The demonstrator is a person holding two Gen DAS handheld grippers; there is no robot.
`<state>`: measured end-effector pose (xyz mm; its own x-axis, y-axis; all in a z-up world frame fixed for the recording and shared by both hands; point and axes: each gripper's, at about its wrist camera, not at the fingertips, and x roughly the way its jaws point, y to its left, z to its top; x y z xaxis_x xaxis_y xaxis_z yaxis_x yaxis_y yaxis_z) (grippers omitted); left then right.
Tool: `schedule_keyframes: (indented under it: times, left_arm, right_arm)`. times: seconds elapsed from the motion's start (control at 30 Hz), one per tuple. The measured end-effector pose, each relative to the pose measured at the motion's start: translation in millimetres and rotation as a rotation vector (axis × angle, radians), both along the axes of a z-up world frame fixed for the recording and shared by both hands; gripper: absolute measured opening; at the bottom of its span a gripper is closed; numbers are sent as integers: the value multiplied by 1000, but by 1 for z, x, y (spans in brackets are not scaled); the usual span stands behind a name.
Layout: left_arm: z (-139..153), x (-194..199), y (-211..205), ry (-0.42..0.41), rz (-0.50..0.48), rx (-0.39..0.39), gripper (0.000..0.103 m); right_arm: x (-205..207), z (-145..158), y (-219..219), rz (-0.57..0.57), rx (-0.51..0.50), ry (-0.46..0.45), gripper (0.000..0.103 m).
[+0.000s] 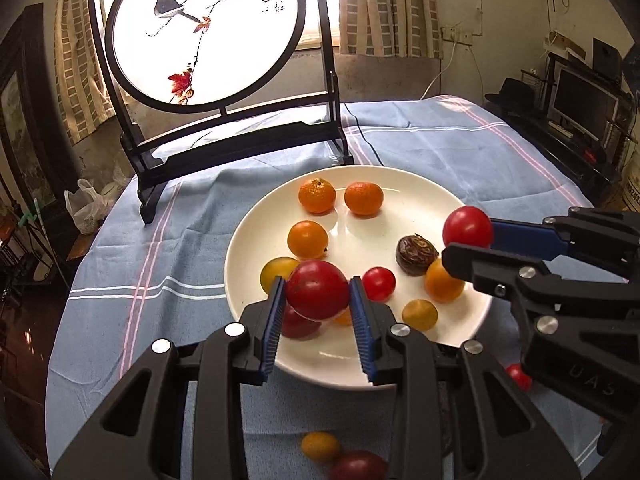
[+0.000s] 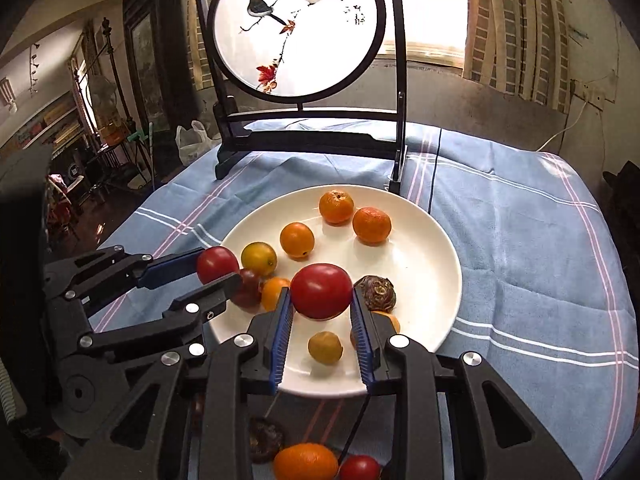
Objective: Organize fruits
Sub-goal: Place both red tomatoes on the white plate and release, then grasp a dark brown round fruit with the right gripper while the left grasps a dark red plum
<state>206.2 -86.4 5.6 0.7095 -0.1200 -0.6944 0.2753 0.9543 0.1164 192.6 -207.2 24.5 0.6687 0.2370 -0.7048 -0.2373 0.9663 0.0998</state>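
Carrying one red tomato each, left gripper [image 1: 317, 294] and right gripper [image 2: 321, 294] hang clamped above the white plate [image 2: 432, 252], which lies directly beneath both loads.

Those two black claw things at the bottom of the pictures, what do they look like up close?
Both are alike. The left gripper and the right gripper are black angular plastic frames with cut-out windows and round silver bolt heads at the joints. Each has two jaws lined with blue ribbed pads. Faint raised lettering marks the right one's body, seen from the left wrist view. No cables, hands or sleeves show.
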Motion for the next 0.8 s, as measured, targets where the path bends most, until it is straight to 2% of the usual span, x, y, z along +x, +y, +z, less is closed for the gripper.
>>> schedule_keyframes:
  times: [0.2, 0.43, 0.47, 0.5, 0.53, 0.57, 0.8]
  left_arm:
    - [-9, 28, -6, 16, 49, 34, 31]
    - [-19, 36, -10, 0, 52, 78, 32]
    - [-20, 37, -9, 1, 56, 80, 35]
    - [-21, 38, -9, 3, 58, 79, 50]
    - [-21, 38, -7, -4, 65, 74, 60]
    - [-19, 37, -5, -21, 78, 70, 67]
    - [-4, 21, 6, -47, 70, 53, 67]
  right_arm:
    - [47, -17, -3, -69, 16, 75, 31]
    - [74, -25, -1, -103, -11, 110, 31]
    - [77, -27, 0, -102, -17, 122, 32]
    - [78, -28, 2, -106, -23, 130, 42]
    - [78, -26, 2, -112, -23, 125, 49]
    - [77, -23, 1, -112, -17, 114, 50]
    - [48, 5, -7, -88, 6, 48, 53]
